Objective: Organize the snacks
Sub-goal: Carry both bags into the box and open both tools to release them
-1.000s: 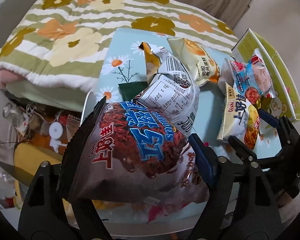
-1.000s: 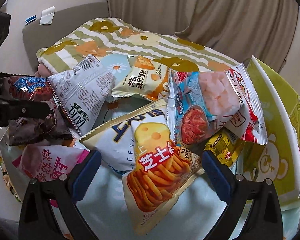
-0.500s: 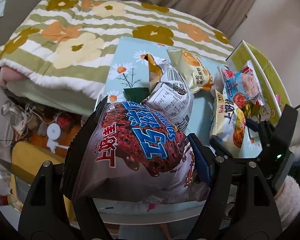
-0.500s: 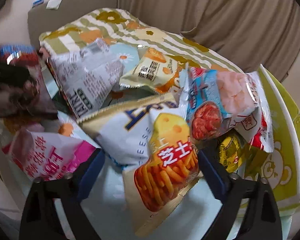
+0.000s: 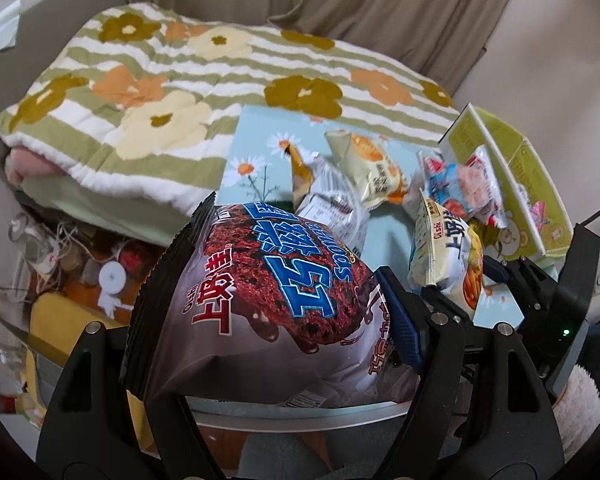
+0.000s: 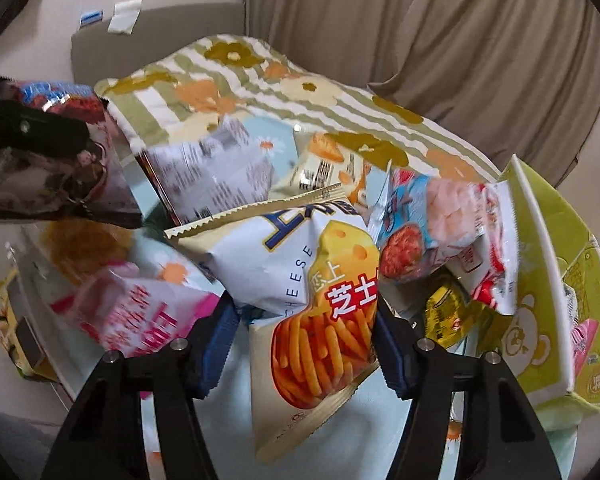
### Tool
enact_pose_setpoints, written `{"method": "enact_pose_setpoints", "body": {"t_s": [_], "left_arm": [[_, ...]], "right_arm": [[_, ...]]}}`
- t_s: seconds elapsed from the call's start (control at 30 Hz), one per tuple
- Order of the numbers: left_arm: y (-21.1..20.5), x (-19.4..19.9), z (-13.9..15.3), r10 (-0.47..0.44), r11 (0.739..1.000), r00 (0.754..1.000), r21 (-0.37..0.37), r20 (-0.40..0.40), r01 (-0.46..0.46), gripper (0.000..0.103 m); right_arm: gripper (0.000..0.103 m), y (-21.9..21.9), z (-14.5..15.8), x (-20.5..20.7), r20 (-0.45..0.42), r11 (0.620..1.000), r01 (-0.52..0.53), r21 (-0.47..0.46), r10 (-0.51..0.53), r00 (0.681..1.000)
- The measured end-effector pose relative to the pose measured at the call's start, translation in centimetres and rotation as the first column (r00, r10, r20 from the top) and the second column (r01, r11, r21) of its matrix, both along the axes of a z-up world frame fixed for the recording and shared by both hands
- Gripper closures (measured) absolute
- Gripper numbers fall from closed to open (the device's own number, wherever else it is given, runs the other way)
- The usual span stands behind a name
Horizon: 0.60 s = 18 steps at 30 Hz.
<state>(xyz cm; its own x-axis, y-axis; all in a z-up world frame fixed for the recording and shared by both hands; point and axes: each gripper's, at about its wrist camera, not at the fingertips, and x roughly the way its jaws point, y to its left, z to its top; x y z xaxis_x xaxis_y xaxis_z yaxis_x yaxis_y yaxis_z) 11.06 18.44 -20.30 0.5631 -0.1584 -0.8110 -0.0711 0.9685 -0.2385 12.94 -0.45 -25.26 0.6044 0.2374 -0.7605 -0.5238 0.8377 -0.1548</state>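
Snacks lie in a loose heap on a worktop [image 6: 332,436] spread with a pale blue daisy-print cloth, and two of them are gripped. The left gripper [image 5: 268,320] has its fingers [image 5: 400,320] pressed into a brown chocolate bag [image 5: 268,304], held clear of the heap; its front reads "Oishi", red "上好佳" and big blue characters, with "巧克力" partly legible along the lower edge. The right gripper [image 6: 304,340] has just been closing, and its blue-padded fingers [image 6: 390,352] now pinch the sides of the cheese bag [image 6: 308,292] between them. That white and yellow bag shows "CHEESE", "芝士" in white on red, a wedge of cheese and orange sticks; in the left view its side reads "Oishi".

Around it on the cloth:
- a pink bag [image 6: 140,312] with blurred red characters, at the left
- a white bag [image 6: 212,176] lying back up, with small print and a barcode
- a cream bag [image 6: 328,164] with a barcode and an orange picture
- a prawn-cracker bag [image 6: 436,224] in light blue and red, leaning on the heap
- a small yellow packet [image 6: 448,312] under it, its print too small to read

A yellow-green box [image 6: 540,280] with a bear drawing stands at the right edge. A striped flowered blanket [image 5: 172,92] lies behind the worktop.
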Motion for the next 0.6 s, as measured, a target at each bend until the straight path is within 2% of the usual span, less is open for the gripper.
{"method": "enact_pose_setpoints", "body": {"t_s": [0.3,0.6], "left_arm": [[-1.9,1.3,5.3,-0.061,0.998,0.991,-0.013,0.117,0.063,0.029],[-9.0,5.2,10.9,-0.14,0.99,0.962,0.005,0.235,0.142,0.029]], "right_arm": [[0.044,-3.3,7.3,0.0,0.025,0.986,0.1,0.136,-0.104,0.994],[0.044,-10.6,13.7,2.7,0.048,0.951,0.189,0.245,-0.206,0.977]]}}
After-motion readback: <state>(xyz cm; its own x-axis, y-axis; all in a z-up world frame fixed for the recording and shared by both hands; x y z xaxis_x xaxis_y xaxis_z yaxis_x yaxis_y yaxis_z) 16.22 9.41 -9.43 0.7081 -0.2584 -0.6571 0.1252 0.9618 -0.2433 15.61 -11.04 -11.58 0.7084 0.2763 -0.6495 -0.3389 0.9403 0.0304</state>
